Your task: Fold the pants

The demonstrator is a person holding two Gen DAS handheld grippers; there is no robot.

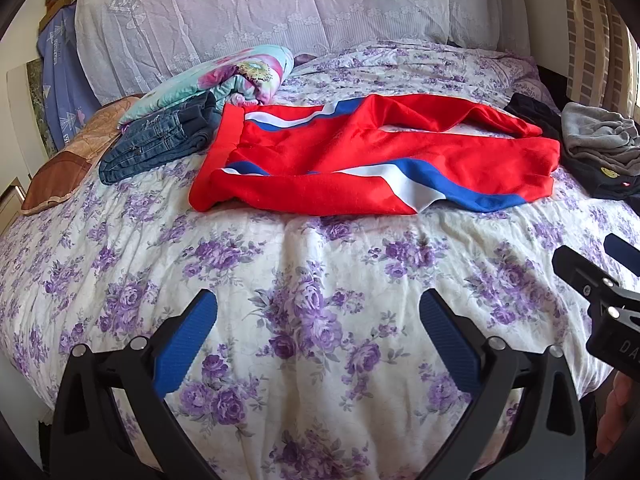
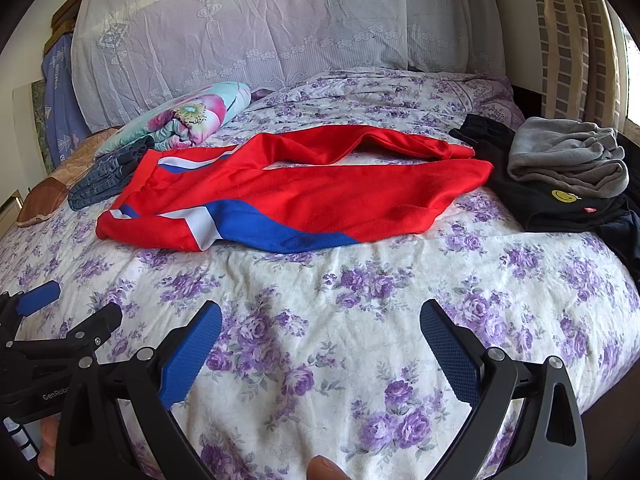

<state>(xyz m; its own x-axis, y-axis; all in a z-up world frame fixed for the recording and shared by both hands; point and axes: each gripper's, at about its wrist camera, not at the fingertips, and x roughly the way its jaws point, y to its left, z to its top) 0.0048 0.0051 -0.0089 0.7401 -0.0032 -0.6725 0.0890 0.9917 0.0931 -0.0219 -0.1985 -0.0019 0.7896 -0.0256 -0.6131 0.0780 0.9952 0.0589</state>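
daylight enters from the window (image 2: 634, 80) at right, bright and even. soft shadows fall on the bed (image 2: 320, 280). both views are sharp; fisheye bends the edges, with dark vignetted corners.

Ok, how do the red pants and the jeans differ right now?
The red pants lie spread out across the bed's middle; the jeans sit folded in a compact stack at the left. The red pants have blue and white stripes; the jeans are plain dark denim. Both rest on the floral bedspread, ungripped.
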